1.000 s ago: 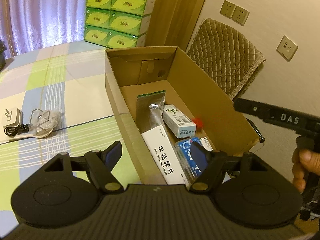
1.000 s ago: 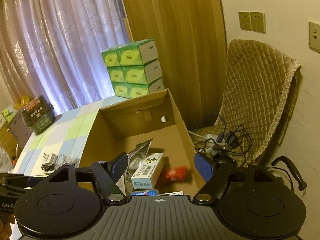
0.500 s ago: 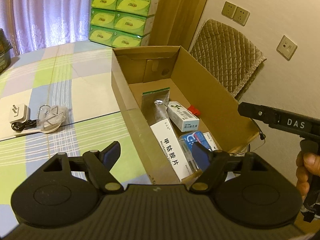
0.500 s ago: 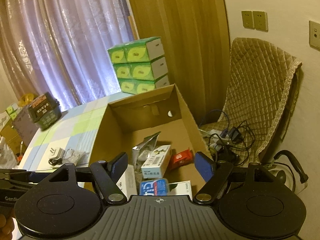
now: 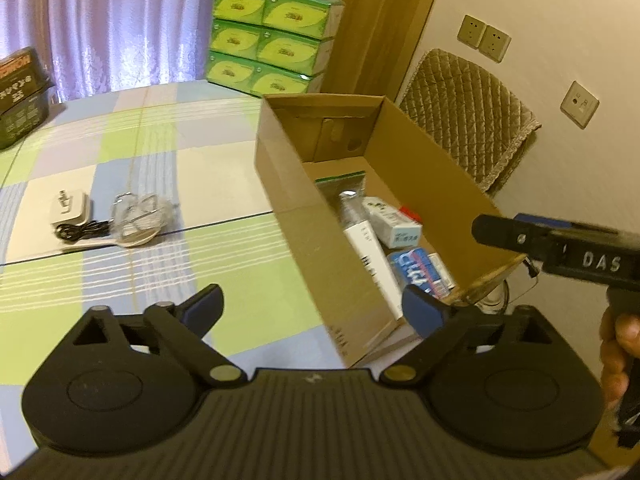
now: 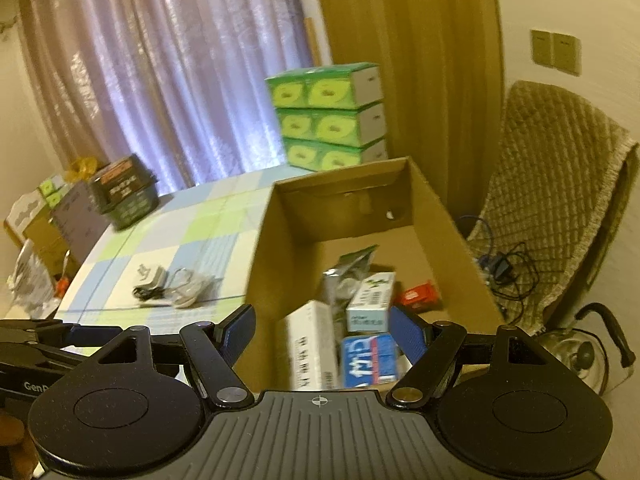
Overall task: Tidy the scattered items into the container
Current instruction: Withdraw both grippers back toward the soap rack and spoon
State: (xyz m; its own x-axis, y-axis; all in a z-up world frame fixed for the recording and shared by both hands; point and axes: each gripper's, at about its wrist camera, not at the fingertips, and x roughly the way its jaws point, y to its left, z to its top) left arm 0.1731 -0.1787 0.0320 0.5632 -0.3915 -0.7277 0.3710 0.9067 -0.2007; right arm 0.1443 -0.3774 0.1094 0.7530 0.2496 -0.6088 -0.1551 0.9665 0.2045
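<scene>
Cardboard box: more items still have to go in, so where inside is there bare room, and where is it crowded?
The cardboard box has bare floor at its far end, beside the wall with the round hole. The near half is crowded: white carton, blue packet, green-and-white carton and foil pouch overlap there.

A stack of green tissue boxes (image 5: 272,36), three layers high, stands at the far edge of the checked tablecloth (image 5: 120,152), in front of a lilac curtain (image 5: 104,20). A dark printed carton (image 6: 124,194) sits at the table's far left corner. Beyond the right edge, a quilted cover (image 5: 468,120) drapes a chair, with wall sockets (image 5: 484,38) above and tangled cables (image 6: 504,268) on its seat.
</scene>
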